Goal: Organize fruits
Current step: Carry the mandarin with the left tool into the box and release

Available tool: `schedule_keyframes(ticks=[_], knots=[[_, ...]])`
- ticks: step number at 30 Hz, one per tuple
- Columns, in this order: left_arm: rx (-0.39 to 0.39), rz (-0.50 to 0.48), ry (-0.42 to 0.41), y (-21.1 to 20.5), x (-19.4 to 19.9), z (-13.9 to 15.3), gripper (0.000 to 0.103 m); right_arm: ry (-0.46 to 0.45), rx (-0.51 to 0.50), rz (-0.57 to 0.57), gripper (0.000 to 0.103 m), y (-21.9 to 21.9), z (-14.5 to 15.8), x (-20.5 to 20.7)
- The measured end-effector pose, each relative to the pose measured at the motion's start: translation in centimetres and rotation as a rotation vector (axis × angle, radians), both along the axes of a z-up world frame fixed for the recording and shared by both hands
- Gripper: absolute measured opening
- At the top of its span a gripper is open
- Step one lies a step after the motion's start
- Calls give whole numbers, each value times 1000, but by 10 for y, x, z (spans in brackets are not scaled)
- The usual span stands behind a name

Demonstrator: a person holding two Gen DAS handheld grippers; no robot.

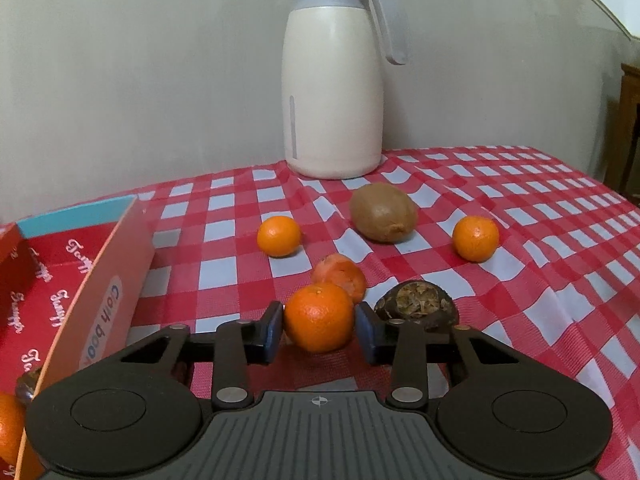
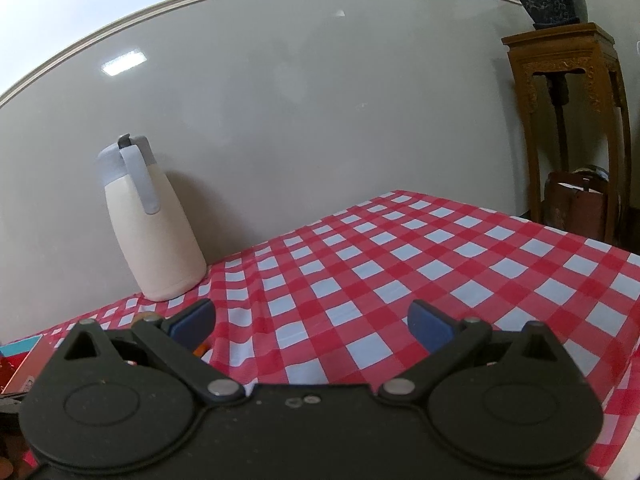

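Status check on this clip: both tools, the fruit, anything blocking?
Left tool brackets nearest orange, contact unclear. Right tool open, empty, over tablecloth. Dark fruit beside right pad; box left.

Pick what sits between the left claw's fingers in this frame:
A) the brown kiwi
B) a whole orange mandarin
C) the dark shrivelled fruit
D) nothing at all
B: in the left wrist view the left claw brackets a whole mandarin between its blue pads, while the kiwi lies farther back on the checked cloth and the dark fruit sits just outside the right finger.
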State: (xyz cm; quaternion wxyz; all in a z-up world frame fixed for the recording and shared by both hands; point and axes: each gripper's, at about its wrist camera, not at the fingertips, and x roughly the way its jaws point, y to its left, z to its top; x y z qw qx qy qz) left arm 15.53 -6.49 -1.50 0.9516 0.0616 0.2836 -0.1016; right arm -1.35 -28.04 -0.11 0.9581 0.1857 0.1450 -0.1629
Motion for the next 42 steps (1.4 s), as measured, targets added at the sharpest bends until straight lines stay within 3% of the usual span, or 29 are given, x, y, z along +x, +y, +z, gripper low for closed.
schedule_keyframes(ticks=[8, 16, 22, 30, 42], knots=[[-57, 42, -38, 17, -5, 12, 39, -1, -9, 15, 103, 6, 2, 2], [-71, 92, -147, 41, -23, 33, 39, 2, -18, 40, 103, 18, 3, 8], [-77, 184, -216, 78, -34, 47, 39, 9, -44, 76, 103, 37, 5, 16], [-68, 313, -209, 132, -37, 50, 39, 11, -67, 134, 103, 65, 3, 28], [-78, 457, -117, 193, -35, 34, 39, 8, -93, 239, 103, 112, 5, 41]])
